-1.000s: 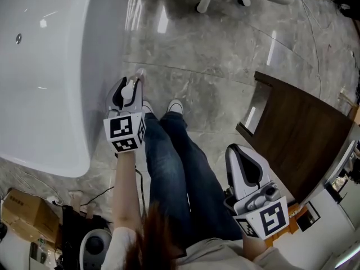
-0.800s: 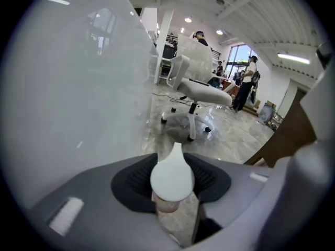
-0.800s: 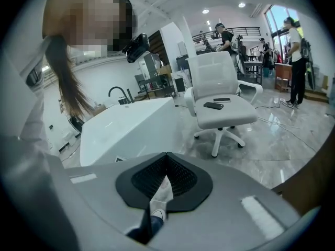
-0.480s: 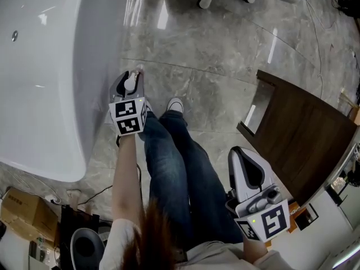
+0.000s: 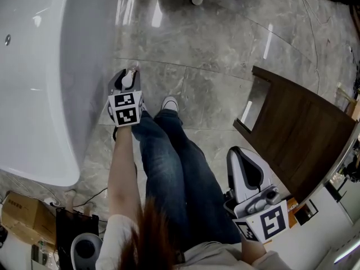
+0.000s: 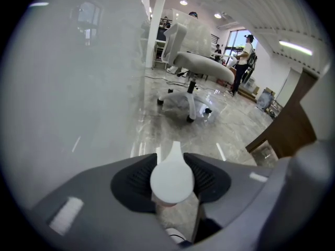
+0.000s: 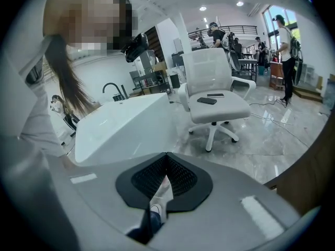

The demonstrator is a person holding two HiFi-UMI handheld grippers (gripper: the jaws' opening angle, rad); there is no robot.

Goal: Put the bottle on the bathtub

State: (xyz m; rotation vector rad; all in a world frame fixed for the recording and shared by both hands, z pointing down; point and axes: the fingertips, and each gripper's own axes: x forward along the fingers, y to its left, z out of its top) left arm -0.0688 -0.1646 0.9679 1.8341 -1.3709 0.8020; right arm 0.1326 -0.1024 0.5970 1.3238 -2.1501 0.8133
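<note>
A bottle with a white pump cap [image 5: 129, 80] [image 6: 171, 181] sits between the jaws of my left gripper [image 5: 128, 72] [image 6: 171, 158], which is shut on it. That gripper hangs low beside the outer wall of the white bathtub [image 5: 34, 66] [image 6: 68, 88], pointing down at the marble floor. The bottle's body is hidden under the cap. My right gripper [image 5: 241, 152] [image 7: 166, 157] stays at the lower right next to the person's leg, its jaws shut with nothing held. The bathtub [image 7: 125, 124] also shows in the right gripper view.
The person's legs in jeans [image 5: 169, 162] stand between the two grippers. A dark wooden cabinet [image 5: 298, 134] stands at the right. A white office chair [image 6: 196, 67] [image 7: 214, 95] is ahead on the glossy floor. A cardboard box [image 5: 22, 212] and cables lie at the lower left.
My left gripper has sunk lower beside the bathtub's wall with the bottle still in it. The right gripper has kept still.
</note>
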